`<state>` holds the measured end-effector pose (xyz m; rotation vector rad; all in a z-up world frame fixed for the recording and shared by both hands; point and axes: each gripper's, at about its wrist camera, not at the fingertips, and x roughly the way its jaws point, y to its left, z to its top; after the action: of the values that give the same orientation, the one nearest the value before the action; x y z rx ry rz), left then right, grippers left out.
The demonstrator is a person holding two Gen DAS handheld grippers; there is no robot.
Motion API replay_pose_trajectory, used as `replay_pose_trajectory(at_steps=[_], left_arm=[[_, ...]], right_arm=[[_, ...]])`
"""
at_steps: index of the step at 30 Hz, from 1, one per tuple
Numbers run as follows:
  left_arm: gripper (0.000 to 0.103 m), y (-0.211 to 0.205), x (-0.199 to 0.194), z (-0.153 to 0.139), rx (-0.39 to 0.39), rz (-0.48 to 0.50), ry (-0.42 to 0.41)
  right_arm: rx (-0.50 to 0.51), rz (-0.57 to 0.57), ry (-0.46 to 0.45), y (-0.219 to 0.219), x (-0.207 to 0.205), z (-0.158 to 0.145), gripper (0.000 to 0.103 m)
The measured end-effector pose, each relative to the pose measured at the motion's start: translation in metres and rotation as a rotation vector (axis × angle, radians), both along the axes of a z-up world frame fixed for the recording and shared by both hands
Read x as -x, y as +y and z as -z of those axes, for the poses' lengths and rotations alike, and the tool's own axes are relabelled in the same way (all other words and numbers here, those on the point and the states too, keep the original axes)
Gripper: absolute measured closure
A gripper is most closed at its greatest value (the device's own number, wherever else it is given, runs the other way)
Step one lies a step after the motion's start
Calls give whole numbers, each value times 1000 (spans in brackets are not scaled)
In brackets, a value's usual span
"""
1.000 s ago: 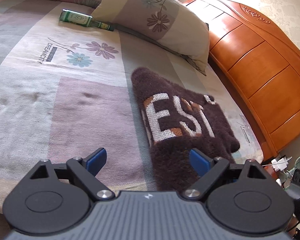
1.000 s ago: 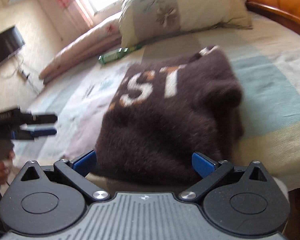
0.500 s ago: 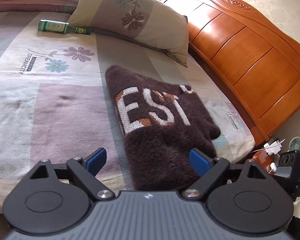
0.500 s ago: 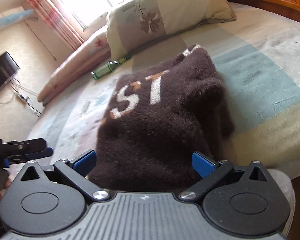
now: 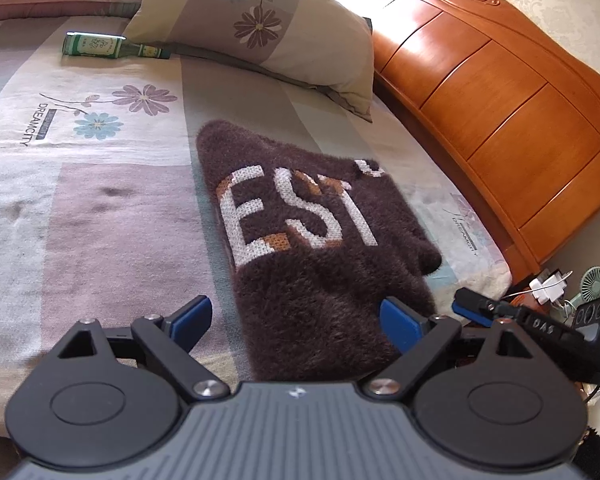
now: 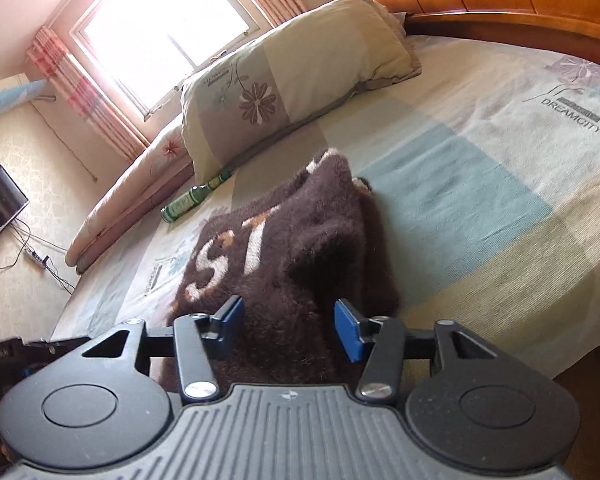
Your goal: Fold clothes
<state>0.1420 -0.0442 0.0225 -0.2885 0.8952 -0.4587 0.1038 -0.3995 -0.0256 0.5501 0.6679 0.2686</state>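
Sweater [image 5: 320,248] on floral bedsheet [image 5: 100,200]

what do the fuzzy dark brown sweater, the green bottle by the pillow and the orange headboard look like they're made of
Fuzzy dark brown sweater: seemingly a brushed knit, long matte nap, stitched white letters.
Green bottle: probably glass, given its glossy translucent body and paper label; plastic is possible.
Orange headboard: seemingly varnished wood, with carved scrolls, raised panels and a glossy sheen.
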Motion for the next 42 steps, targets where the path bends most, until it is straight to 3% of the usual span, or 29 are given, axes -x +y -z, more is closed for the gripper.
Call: replay_pose_trajectory(at_steps=[5, 9, 13, 15, 16, 22, 26, 28, 31, 33, 38, 42], left_arm=[[12, -16, -11, 2, -31, 21, 11], [12, -24, -16, 6, -45, 32, 23], [12, -26, -22, 10, -45, 26, 39], [12, -29, -25, 11, -49, 29, 45], [12, -31, -26, 12, -50, 32, 48], [12, -44, -29, 10, -39, 77, 41], [12, -49, -32, 11, -40, 104, 34], [12, -49, -35, 11, -38, 111, 30], [12, -46, -43, 9, -15, 95, 21], [12, -43, -50, 7, 1, 75, 13], [12, -27, -75, 10, 53, 3, 45], [12, -6, -96, 25, 183, -48, 124]], right_arm=[[18, -30, 27, 11, -21, 20, 47], [-65, -81, 58, 11, -39, 36, 46], [-127, -147, 50, 12, -41, 41, 61], [-156, -144, 37, 6, -40, 39, 82], [-172, -139, 31, 2, -40, 38, 85], [-98, -95, 57, -6, -41, 39, 86], [-151, -74, 87, -12, -35, 55, 86], [-153, -76, 67, -16, -29, 50, 80], [-170, -42, 32, -32, -25, 39, 49], [-189, -8, 15, -47, -25, 31, 13], [-368, -12, 42, -93, -48, 29, 0], [-444, -46, 135, -108, -80, 37, 0]])
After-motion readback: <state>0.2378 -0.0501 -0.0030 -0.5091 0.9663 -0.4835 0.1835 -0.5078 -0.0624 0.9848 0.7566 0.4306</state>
